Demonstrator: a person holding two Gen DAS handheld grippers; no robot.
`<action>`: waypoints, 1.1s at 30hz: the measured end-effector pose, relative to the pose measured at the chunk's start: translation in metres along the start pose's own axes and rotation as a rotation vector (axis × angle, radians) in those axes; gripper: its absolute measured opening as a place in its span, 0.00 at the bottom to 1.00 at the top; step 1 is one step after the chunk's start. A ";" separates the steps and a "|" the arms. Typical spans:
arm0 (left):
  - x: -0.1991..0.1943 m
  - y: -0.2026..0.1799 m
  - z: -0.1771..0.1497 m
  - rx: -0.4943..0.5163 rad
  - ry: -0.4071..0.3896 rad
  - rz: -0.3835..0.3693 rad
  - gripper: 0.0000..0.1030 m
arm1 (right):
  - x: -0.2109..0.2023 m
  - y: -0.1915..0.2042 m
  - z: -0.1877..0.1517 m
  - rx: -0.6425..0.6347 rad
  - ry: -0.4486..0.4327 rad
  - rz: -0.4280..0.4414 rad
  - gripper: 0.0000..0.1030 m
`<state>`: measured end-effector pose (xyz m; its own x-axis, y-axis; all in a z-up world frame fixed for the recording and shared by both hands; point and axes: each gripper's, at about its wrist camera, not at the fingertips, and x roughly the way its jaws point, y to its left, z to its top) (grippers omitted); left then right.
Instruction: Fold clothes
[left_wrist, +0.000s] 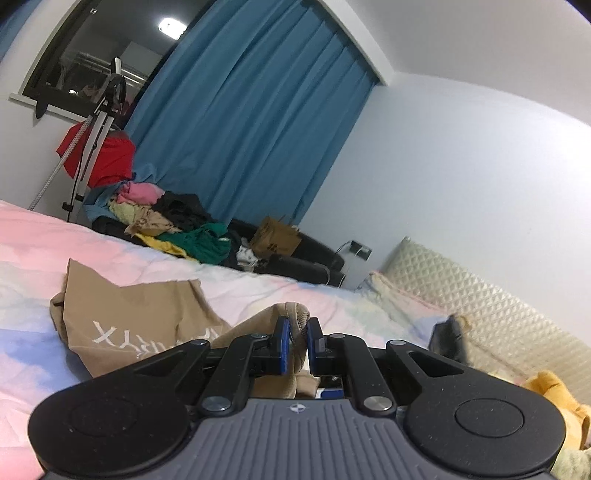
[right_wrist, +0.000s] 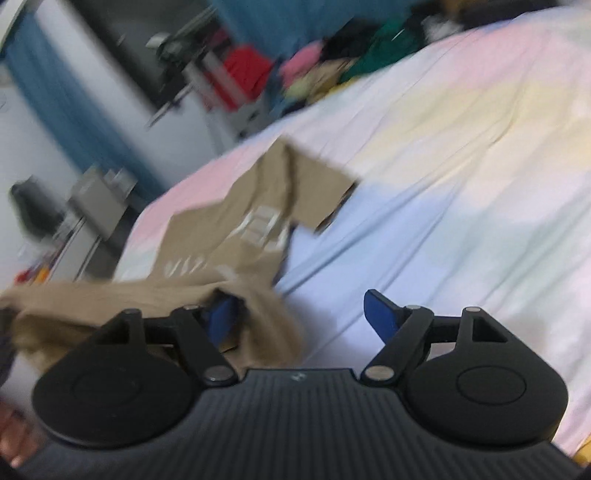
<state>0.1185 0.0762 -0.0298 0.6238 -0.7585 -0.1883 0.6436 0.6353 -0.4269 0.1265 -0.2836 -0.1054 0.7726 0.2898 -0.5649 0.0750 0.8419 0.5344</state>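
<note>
A tan T-shirt with white lettering (left_wrist: 122, 317) lies crumpled on the pastel bedsheet (left_wrist: 33, 236). My left gripper (left_wrist: 298, 341) is shut on the shirt's ribbed collar edge, which bunches up between the blue pads (left_wrist: 282, 343). In the right wrist view the same shirt (right_wrist: 236, 221) spreads toward the far left of the bed, blurred by motion. My right gripper (right_wrist: 299, 314) is open wide. Shirt fabric drapes over its left finger (right_wrist: 221, 317); its right finger (right_wrist: 382, 317) is bare above the sheet (right_wrist: 443, 184).
A heap of mixed clothes (left_wrist: 166, 221) sits on a dark sofa beyond the bed, by a blue curtain (left_wrist: 251, 122) and a stand with a red garment (left_wrist: 107, 158). A quilted headboard (left_wrist: 491, 295) and a yellow plush (left_wrist: 554, 398) are at right.
</note>
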 end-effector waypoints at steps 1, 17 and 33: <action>0.000 -0.001 0.000 0.003 0.004 0.006 0.10 | -0.001 0.002 0.001 -0.015 0.018 0.028 0.75; 0.012 -0.002 -0.003 0.031 0.009 0.102 0.10 | 0.002 0.102 -0.048 -0.579 -0.121 0.067 0.73; -0.004 0.009 0.016 -0.022 -0.074 0.276 0.10 | -0.003 0.064 -0.030 -0.390 -0.284 -0.336 0.69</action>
<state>0.1283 0.0874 -0.0186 0.8053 -0.5442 -0.2351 0.4356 0.8122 -0.3880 0.1103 -0.2170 -0.0879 0.8893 -0.1100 -0.4440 0.1491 0.9874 0.0540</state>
